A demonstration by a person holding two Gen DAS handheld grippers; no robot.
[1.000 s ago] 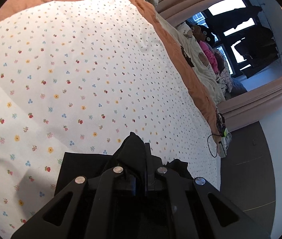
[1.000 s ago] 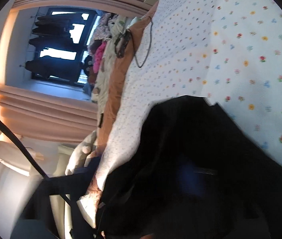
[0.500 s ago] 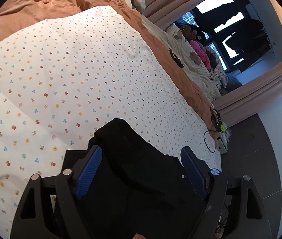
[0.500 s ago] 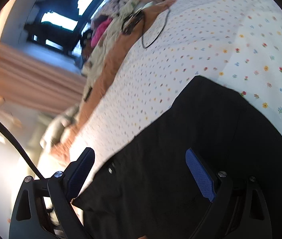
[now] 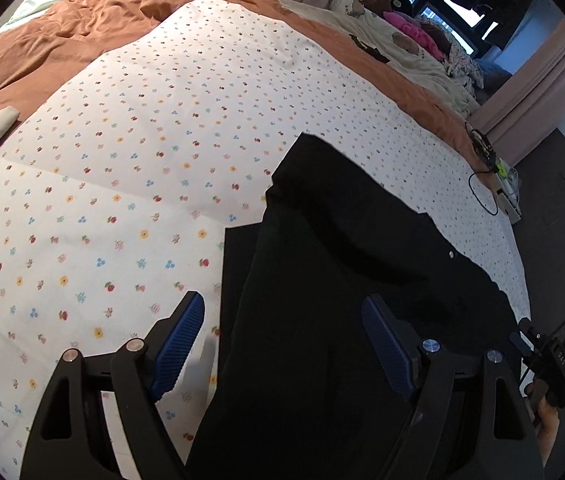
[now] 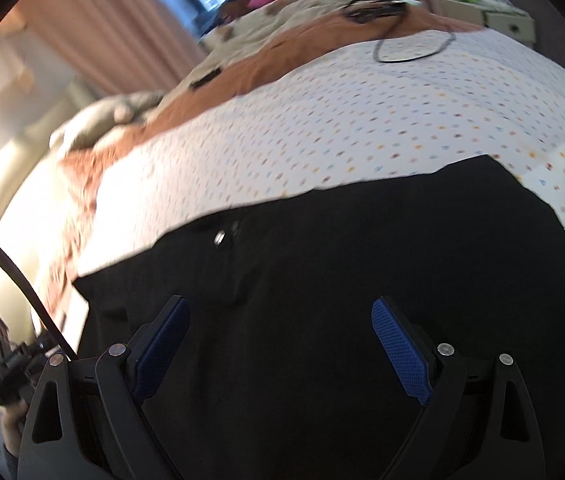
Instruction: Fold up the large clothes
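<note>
**Both jaws free over the black garment on the bed**

Here we are at the bedside, and the black garment (image 5: 334, 300) lies spread on the flowered sheet (image 5: 130, 152), on the side of the sheet nearest the person. The left gripper (image 5: 282, 344) hovers above it with its jaws spread wide and nothing between them; its blue pads (image 5: 180, 344) straddle the garment's left edge, one over bare sheet, one over cloth. The right gripper (image 6: 282, 352) is released too, jaws wide, both pads above dark fabric, with a small metal snap (image 6: 219, 237) just beyond them near the garment's far hem.

The garment looks partly folded: a straight far edge in the right wrist view, a layered flap stepping up on its left side in the left wrist view. How many folds remain I can't say, since the near part runs out of sight under the grippers.

For the next fold, my read is this: each gripper wants to come down on a matching corner or edge, bite all the layers there and not just the top one, then lift level and together so the cloth doesn't skew. The flap by the left gripper is the risk; catch only that and the lower layer drags. Beyond the sheet, the rust-brown blanket (image 5: 62, 40) and the black cable (image 6: 410, 52) lie well apart from the garment.
</note>
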